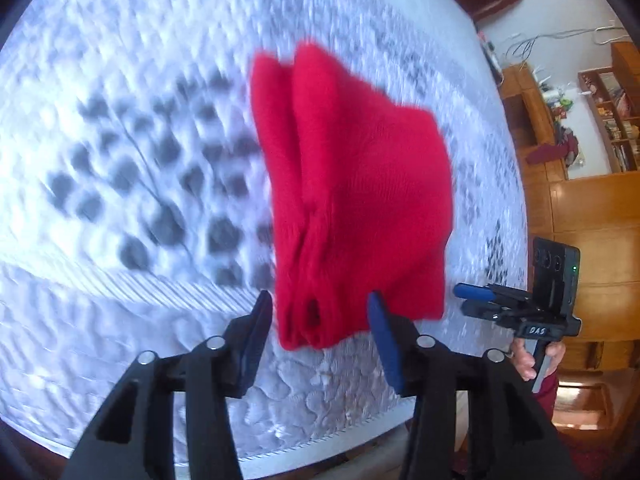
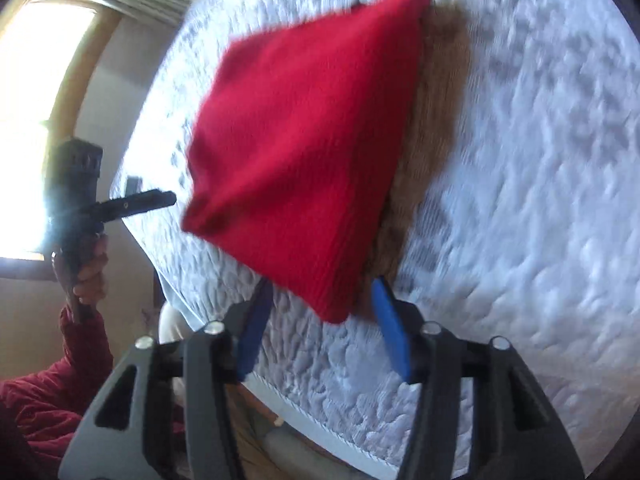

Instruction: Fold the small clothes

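A folded red knit garment (image 1: 360, 200) is lying near the white quilted mattress's (image 1: 120, 100) edge, while the left gripper (image 1: 320, 312) and right gripper (image 2: 320, 300) are standing open, gripping nothing.

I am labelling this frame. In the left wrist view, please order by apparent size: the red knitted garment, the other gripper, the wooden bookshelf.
1. red knitted garment, clearly largest.
2. right gripper and wooden bookshelf: alike; the shelf stands farther away, so unranked.
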The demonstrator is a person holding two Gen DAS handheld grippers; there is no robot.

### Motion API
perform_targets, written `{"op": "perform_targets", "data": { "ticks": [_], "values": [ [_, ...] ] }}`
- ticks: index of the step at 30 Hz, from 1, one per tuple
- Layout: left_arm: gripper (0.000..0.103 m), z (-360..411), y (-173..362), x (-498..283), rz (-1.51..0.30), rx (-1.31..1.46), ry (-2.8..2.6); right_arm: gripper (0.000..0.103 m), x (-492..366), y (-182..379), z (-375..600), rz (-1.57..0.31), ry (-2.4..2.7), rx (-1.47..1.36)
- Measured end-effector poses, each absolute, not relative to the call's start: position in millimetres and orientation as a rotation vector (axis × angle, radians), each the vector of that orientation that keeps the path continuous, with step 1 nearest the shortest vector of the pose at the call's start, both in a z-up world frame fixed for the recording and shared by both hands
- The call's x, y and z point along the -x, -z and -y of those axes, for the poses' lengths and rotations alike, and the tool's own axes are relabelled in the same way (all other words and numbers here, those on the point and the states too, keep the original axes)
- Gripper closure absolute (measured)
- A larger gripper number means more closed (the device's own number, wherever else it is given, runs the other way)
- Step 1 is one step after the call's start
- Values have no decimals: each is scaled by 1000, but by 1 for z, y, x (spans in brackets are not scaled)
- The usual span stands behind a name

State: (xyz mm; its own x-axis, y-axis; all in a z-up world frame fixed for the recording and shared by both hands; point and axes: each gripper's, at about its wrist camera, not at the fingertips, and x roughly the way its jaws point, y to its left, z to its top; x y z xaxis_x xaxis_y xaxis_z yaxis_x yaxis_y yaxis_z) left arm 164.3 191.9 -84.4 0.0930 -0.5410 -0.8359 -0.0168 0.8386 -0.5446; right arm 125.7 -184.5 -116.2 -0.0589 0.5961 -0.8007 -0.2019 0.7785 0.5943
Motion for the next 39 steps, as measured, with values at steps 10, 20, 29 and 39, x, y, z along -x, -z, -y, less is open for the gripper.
{"op": "perform_targets", "data": {
  "ticks": [10, 20, 29, 39],
  "values": [
    [47, -178, 109, -301, -1432, 427, 319, 42, -246, 120, 191, -1436, -557, -355],
    [95, -159, 140, -324, -1452, 506, 352, 45, -283, 161, 174, -1493, -571, -441],
    [95, -176, 143, -311, -1430, 485, 280, 45, -282, 172, 165, -1500, -545, -398],
    [75, -180, 96, -297, -1282, 411, 203, 42, -295, 164, 173, -1477, -536, -417]
  ]
}}
